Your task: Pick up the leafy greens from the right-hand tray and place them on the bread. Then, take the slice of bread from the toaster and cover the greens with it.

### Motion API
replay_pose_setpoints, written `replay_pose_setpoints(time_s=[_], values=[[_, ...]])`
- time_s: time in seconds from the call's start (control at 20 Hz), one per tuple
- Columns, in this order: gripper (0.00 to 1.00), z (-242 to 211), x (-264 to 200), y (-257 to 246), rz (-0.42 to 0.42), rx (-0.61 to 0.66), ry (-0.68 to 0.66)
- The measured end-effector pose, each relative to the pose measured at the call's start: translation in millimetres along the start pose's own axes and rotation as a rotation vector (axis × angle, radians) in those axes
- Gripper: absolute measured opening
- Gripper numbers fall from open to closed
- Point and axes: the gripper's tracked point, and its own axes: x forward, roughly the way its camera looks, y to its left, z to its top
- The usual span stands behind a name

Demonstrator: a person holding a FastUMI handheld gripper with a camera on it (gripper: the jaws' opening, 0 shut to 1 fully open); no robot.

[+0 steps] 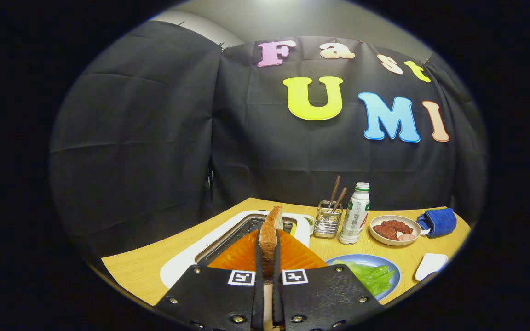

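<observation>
Your claw point(267, 257) is pinching the slice of bread point(270, 236) edge-on between both fingers, held upright just above the white toaster point(210, 243) on the desk point(141, 269). Beyond the toaster stand a wire holder point(327, 224) with two brown sticks and a white bottle point(355, 215). To the right, a blue plate point(391, 271) holds the leafy greens point(373, 276). Farther back, a pale bowl point(375, 234) carries dark red pieces, with a blue cloth point(439, 221) beside it.
</observation>
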Motion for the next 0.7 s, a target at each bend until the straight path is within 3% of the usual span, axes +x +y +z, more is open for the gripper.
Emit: replay_pose_setpoints(time_s=[0.4, 0.7], values=[[0.07, 39.6, -11.9, -3.8, 0.0, 0.022, -0.054], [0.07, 82.9, -53.1, -20.7, 0.038, 0.027, -0.128]])
